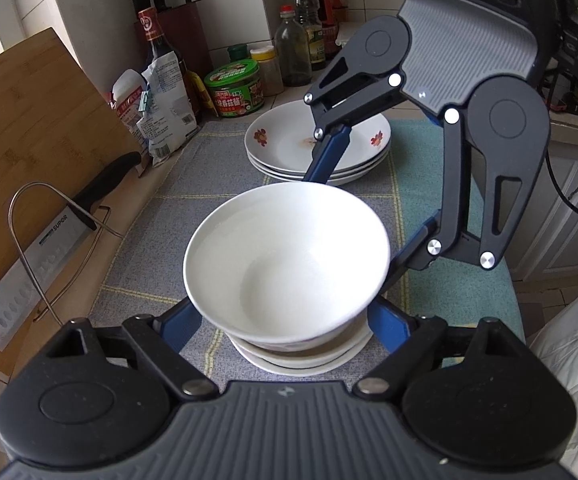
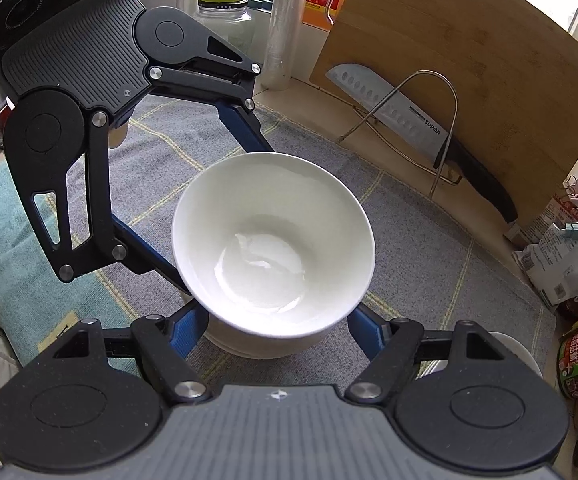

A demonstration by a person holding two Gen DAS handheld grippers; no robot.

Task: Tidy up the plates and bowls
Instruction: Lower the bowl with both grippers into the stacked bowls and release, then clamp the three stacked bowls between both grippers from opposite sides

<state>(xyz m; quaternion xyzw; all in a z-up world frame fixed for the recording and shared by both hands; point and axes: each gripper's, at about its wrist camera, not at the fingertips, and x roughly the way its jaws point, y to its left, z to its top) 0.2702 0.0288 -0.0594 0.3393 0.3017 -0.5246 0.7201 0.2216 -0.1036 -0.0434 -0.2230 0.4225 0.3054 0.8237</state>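
A white bowl point(image 1: 285, 256) sits tilted on top of a stack of white bowls point(image 1: 301, 356) on the grey cloth. My left gripper point(image 1: 285, 320) is spread around the stack, its blue fingers point(image 1: 181, 324) on either side below the top bowl's rim. My right gripper point(image 1: 365, 216) reaches in from the far side, fingers apart around the same bowl. In the right wrist view the bowl point(image 2: 273, 240) fills the centre, with the right gripper point(image 2: 273, 324) and the left gripper point(image 2: 209, 204) both straddling it. A stack of flowered plates point(image 1: 313, 144) stands behind.
A bamboo cutting board point(image 1: 21, 152) leans at the left with a cleaver point(image 1: 41, 268) in a wire rack. Sauce bottles point(image 1: 293, 48), a green jar point(image 1: 235, 88) and bags point(image 1: 161, 104) line the back wall. A teal cloth point(image 1: 449, 288) lies to the right.
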